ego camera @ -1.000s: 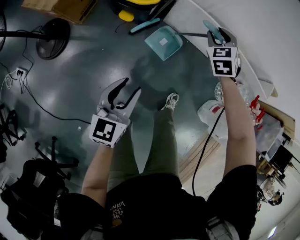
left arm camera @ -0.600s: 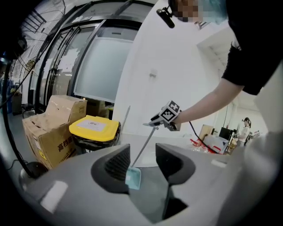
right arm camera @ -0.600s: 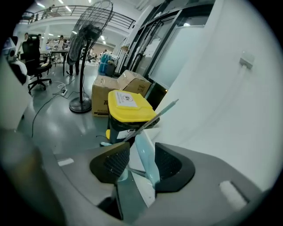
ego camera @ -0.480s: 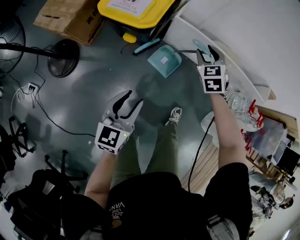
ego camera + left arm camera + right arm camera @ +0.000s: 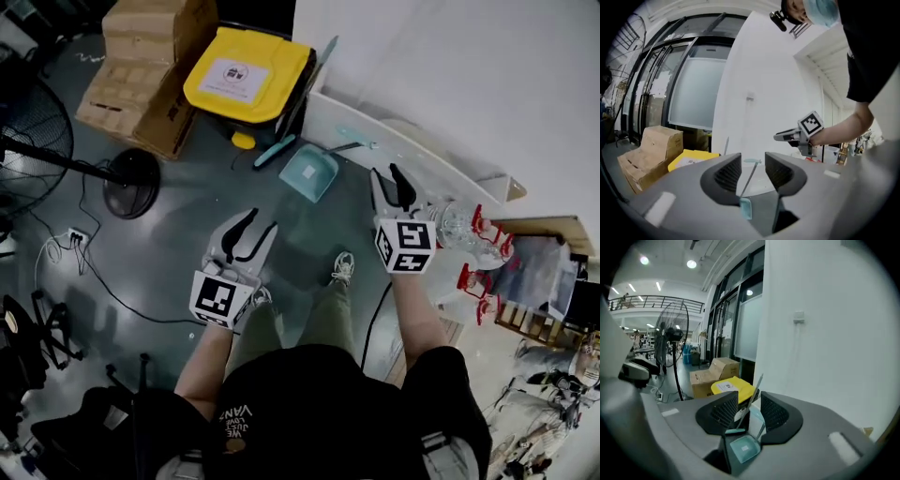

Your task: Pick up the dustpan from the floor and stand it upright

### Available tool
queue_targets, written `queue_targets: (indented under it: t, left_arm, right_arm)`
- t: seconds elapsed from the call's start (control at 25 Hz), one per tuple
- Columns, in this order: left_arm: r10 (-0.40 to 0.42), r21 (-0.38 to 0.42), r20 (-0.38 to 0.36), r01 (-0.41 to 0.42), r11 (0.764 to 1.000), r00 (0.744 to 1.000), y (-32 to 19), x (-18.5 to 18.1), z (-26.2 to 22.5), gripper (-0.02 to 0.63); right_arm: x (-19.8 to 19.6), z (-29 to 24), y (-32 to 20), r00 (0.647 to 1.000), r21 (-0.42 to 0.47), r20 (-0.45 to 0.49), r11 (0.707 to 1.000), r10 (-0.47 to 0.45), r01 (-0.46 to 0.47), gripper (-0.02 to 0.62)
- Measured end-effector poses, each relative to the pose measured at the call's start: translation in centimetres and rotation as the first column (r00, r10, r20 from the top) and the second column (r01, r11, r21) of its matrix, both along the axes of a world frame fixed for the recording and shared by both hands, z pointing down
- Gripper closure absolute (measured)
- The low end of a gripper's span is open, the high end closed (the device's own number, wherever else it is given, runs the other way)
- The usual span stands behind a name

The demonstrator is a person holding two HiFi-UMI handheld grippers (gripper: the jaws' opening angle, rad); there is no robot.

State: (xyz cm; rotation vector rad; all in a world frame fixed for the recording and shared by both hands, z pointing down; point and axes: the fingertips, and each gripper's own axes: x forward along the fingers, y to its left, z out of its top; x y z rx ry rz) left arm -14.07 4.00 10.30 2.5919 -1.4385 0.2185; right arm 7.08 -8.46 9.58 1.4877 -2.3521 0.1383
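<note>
The teal dustpan [image 5: 307,174] stands on the dark floor, its pan down and its thin handle [image 5: 351,144] leaning on the white ledge at the wall. It shows beyond the jaws as the dustpan [image 5: 742,448] and edge-on as the dustpan [image 5: 746,209]. My right gripper [image 5: 387,172] hangs to the right of it and apart from it, its jaws closing slightly with nothing between them. My left gripper [image 5: 262,219] is open and empty, on the near side of the pan. The right gripper [image 5: 785,137] also shows in the left gripper view.
A yellow-lidded bin [image 5: 248,75] and cardboard boxes [image 5: 141,84] stand behind the dustpan. A teal brush [image 5: 274,152] lies beside the bin. A fan base [image 5: 131,183] and cables [image 5: 84,246] are at left, clear containers with red clips [image 5: 473,239] at right. The person's shoe [image 5: 342,267] is on the near floor.
The right gripper has come off the tip of the dustpan handle and drawn back towards the person. Both grippers have risen, and the dustpan stays leaning on the ledge.
</note>
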Motion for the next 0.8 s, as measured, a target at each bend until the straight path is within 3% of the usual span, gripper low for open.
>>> queue_targets:
  t: [0.08, 0.2, 0.32, 0.6, 0.8]
  left_arm:
    - [0.03, 0.022, -0.003, -0.03, 0.999, 1.0, 0.3, 1.0, -1.6, 0.4]
    - [0.067, 0.045, -0.009, -0.067, 0.997, 0.998, 1.0, 2.2, -3.9, 0.4]
    - [0.1, 0.06, -0.028, -0.098, 0.993, 0.995, 2.1, 3.4, -6.1, 0.4]
    - [0.166, 0.103, -0.034, -0.162, 0.981, 0.986, 4.6, 5.2, -10.3, 0.402]
    - [0.159, 0.137, -0.028, -0.154, 0.979, 0.987, 6.2, 4.2, -12.0, 0.451]
  right_arm:
    - [0.2, -2.2, 2.0, 0.999, 0.02, 0.047, 1.0, 0.012, -0.013, 0.449]
    - [0.1, -5.2, 5.1, 0.992, 0.046, 0.126, 0.998, 0.025, -0.031, 0.556]
    - [-0.3, -7.3, 8.0, 0.977, 0.058, 0.209, 0.997, 0.031, -0.044, 0.586]
    - [-1.2, -9.7, 13.0, 0.961, 0.072, 0.274, 0.996, 0.024, -0.045, 0.593]
    - [-1.3, -10.2, 15.5, 0.959, 0.075, 0.282, 0.996, 0.017, -0.039, 0.594]
